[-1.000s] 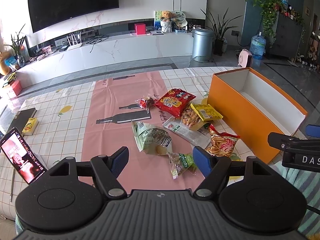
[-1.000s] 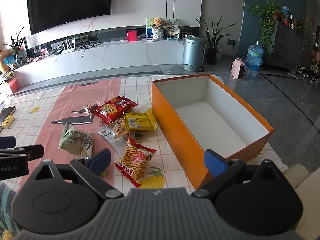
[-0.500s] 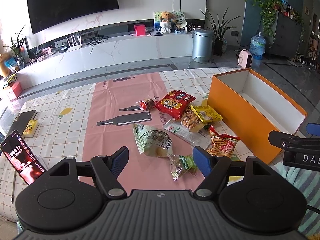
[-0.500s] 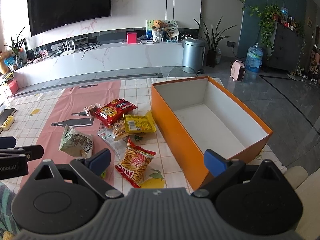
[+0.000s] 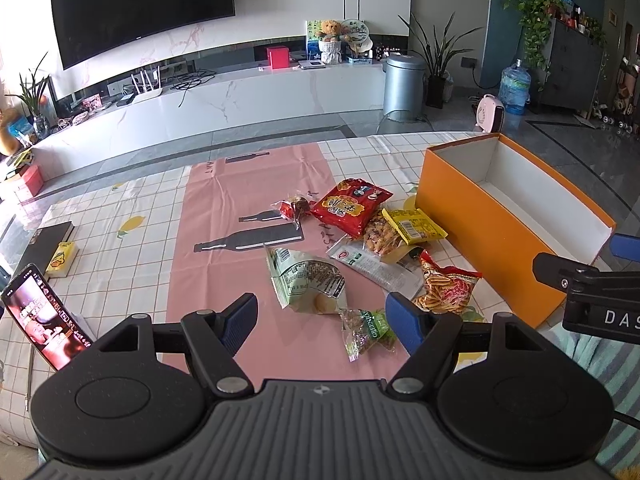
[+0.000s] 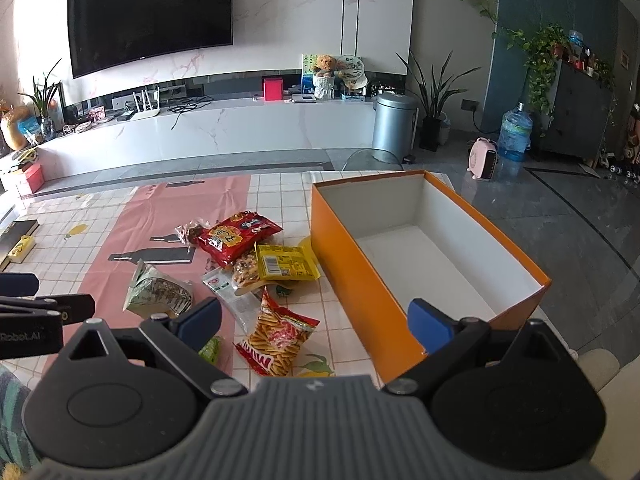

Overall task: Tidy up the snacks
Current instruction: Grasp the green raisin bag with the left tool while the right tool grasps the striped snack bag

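Several snack packets lie loose on the table: a red bag (image 5: 350,206) (image 6: 236,236), a yellow packet (image 5: 414,226) (image 6: 286,262), a pale green bag (image 5: 308,282) (image 6: 158,296), a red-orange stick-snack bag (image 5: 446,288) (image 6: 280,334), a small green packet (image 5: 366,332). An open orange box (image 5: 480,224) (image 6: 360,280), white inside and empty, stands to their right. My left gripper (image 5: 322,318) is open and empty above the near table edge, just before the green packets. My right gripper (image 6: 314,322) is open and empty, over the stick-snack bag and the box's near corner.
A phone (image 5: 44,316) leans at the left table edge, with a dark book (image 5: 46,242) and a small yellow box (image 5: 60,260) behind it. The pink runner (image 5: 240,240) covers the table's middle. A TV console and a bin (image 5: 404,82) stand beyond the table.
Both grippers have drifted slightly, the views shifting a little; the right one rose a bit. Jaws stay open. The snacks and box have not moved.
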